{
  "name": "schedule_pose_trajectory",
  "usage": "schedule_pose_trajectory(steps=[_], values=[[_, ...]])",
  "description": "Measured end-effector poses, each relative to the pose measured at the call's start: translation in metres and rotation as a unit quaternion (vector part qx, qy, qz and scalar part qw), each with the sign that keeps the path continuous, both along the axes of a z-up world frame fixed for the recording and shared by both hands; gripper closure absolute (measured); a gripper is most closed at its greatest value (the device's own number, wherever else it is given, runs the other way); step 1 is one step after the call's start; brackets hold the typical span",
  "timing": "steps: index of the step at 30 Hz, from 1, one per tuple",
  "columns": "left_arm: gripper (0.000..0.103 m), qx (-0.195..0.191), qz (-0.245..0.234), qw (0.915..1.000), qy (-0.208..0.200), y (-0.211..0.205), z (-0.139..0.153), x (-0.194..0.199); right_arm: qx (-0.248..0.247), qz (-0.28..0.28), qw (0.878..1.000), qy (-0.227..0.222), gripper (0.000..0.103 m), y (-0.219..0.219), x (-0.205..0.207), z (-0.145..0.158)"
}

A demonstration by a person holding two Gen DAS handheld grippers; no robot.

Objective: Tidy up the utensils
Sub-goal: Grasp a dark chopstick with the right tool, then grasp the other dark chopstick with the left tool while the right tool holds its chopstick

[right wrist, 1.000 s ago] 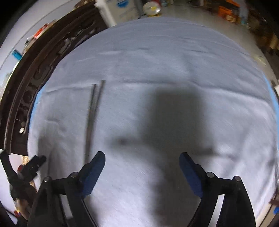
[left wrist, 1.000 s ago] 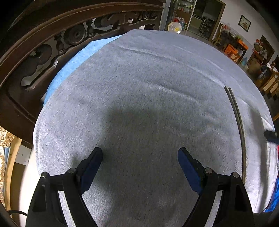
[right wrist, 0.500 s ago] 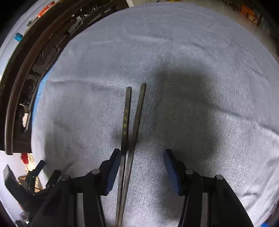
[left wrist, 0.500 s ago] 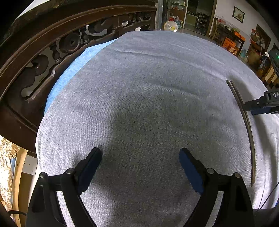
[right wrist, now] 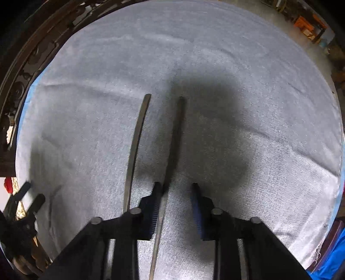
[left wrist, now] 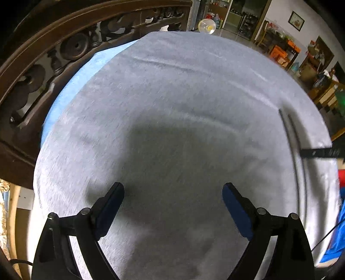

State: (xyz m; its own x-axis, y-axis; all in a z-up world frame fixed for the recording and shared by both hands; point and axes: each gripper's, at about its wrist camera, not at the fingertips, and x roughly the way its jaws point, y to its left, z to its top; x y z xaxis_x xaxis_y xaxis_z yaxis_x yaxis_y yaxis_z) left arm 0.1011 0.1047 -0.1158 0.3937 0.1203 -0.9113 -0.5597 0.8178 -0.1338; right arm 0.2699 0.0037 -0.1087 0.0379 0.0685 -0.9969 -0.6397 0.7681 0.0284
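Chopsticks (right wrist: 172, 140) lengthwise, pointing away

A grey cloth (left wrist: 172, 112) covers the round desk, with a light blue layer (left wrist: 71, 86) showing under its left edge. Soft folds cross the cloth, and a dark shadow lies over its middle. Behind the desk on the left stands dark carved wooden furniture (left wrist: 64, 47) with turned spindles and round ornaments. Beyond it the room opens toward a dark doorway (left wrist: 243, 13). A framed picture (left wrist: 297, 19) hangs on the pale wall at the right, above cluttered wooden furniture and orange boxes (left wrist: 284, 50). The floor there looks glossy.
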Motion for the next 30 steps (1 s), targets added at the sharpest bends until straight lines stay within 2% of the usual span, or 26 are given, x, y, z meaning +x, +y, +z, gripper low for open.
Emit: schedule_pose_trajectory(steps=[2,4,8,12,17,19,20,23,25,26,27,28,30], values=[[0.011,-0.001,-0.012,0.9999,0.000,0.001,0.005,0.010,-0.022,0.022,0.999,-0.020,0.095,0.005,-0.006,0.000],[0.011,0.001,-0.031,0.9995,0.006,0.001,0.010,0.024,-0.026,0.031,0.999,-0.014,0.096,0.007,-0.011,-0.002],[0.011,-0.030,-0.073,0.9966,0.023,-0.003,0.022,0.066,-0.037,0.010,0.999,-0.016,0.097,-0.020,-0.008,-0.003],[0.012,-0.069,-0.122,0.9894,0.041,-0.023,0.036,0.119,-0.035,-0.020,0.999,-0.007,0.097,-0.051,-0.007,-0.005],[0.018,-0.121,-0.155,0.9759,0.093,-0.051,0.027,0.175,-0.009,-0.048,0.999,0.006,0.096,-0.076,-0.009,-0.006],[0.038,-0.137,-0.146,0.9722,0.121,-0.056,0.018,0.193,0.004,-0.054,0.998,0.009,0.096,-0.081,-0.010,-0.006],[0.043,-0.140,-0.140,0.9706,0.137,-0.060,0.014,0.200,0.007,-0.056,0.998,0.010,0.096,-0.087,-0.010,-0.007],[0.045,-0.160,-0.141,0.9621,0.171,-0.069,0.002,0.213,0.014,-0.056,0.998,0.010,0.096,-0.096,-0.011,-0.007],[0.048,-0.148,-0.139,0.9606,0.189,-0.073,-0.003,0.222,0.020,-0.055,0.998,0.013,0.096,-0.101,-0.012,-0.007],[0.048,-0.145,-0.140,0.9598,0.195,-0.075,-0.005,0.225,0.022,-0.055,0.998,0.013,0.096,-0.120,-0.015,-0.005],[0.054,-0.142,-0.141,0.9586,0.202,-0.077,-0.008,0.228,0.024,-0.054,0.998,0.014,0.096,-0.120,-0.017,-0.005],[0.068,-0.136,-0.142,0.9572,0.212,-0.078,-0.011,0.230,0.025,-0.053,0.998,0.014,0.096,-0.123,-0.013,-0.001],[0.085,-0.132,-0.149,0.9545,0.222,-0.081,-0.017,0.234,0.027,-0.052,0.998,0.013,0.096,-0.126,-0.010,0.003]])
